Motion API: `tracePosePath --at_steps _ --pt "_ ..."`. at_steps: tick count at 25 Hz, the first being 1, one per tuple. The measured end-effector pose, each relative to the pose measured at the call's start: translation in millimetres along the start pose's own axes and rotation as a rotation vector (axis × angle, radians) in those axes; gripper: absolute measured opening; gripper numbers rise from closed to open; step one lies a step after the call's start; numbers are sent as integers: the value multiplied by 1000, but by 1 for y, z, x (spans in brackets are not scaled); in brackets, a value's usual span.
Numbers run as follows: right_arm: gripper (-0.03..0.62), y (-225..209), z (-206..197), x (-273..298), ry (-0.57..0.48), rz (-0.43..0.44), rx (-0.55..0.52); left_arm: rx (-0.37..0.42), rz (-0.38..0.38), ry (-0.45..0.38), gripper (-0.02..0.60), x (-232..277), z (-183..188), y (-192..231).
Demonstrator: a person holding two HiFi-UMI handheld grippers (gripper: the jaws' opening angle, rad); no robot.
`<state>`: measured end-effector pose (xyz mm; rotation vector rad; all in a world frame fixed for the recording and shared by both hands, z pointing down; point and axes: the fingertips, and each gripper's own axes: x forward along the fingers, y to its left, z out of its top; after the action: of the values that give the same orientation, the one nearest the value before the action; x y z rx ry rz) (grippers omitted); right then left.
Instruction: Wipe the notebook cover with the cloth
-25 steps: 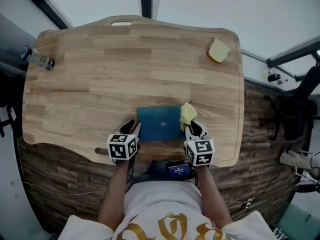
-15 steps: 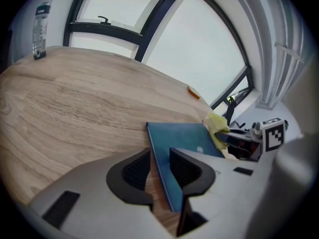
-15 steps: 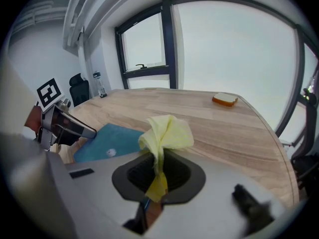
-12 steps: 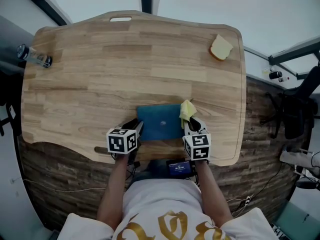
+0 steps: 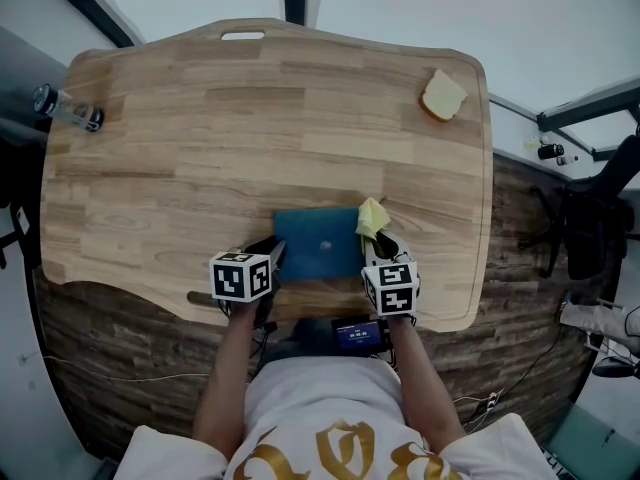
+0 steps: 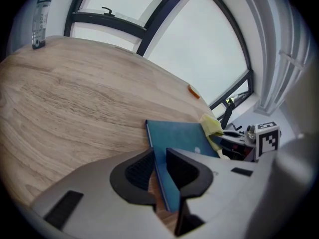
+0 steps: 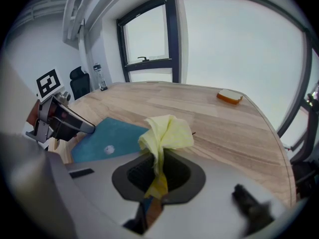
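Left gripper view: left tongs tight on notebook; right tongs tight on cloth.

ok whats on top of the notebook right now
Only a small pale spot shows on the notebook. The cloth, clamped in the right gripper, overlaps its far right corner and hides that bit. The left gripper grips its left edge.

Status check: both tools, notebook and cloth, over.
Left tool shut on notebook at its left edge. Right tool shut on yellow cloth, by the notebook's right edge. Bread and bottle far off.
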<state>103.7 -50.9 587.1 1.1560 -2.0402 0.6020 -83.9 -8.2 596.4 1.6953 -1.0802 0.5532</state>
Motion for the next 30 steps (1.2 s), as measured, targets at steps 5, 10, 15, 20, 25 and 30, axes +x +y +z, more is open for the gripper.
tracePosePath --at_steps 5,10,15,20,25,30 --pt "38 1 1 2 14 6 -13 -9 -5 7 81 1 0 1" --pt "38 2 2 2 17 7 -13 -8 -10 22 80 1 0 1" --pt "38 10 5 4 21 21 -33 -2 -8 22 80 1 -1 1" --pt "38 20 10 8 21 37 -53 -1 -9 28 80 1 -1 1" --pt "38 29 15 12 15 57 -68 -3 -16 28 78 1 0 0" --pt "38 35 20 15 14 70 -90 -16 -28 30 76 1 0 1"
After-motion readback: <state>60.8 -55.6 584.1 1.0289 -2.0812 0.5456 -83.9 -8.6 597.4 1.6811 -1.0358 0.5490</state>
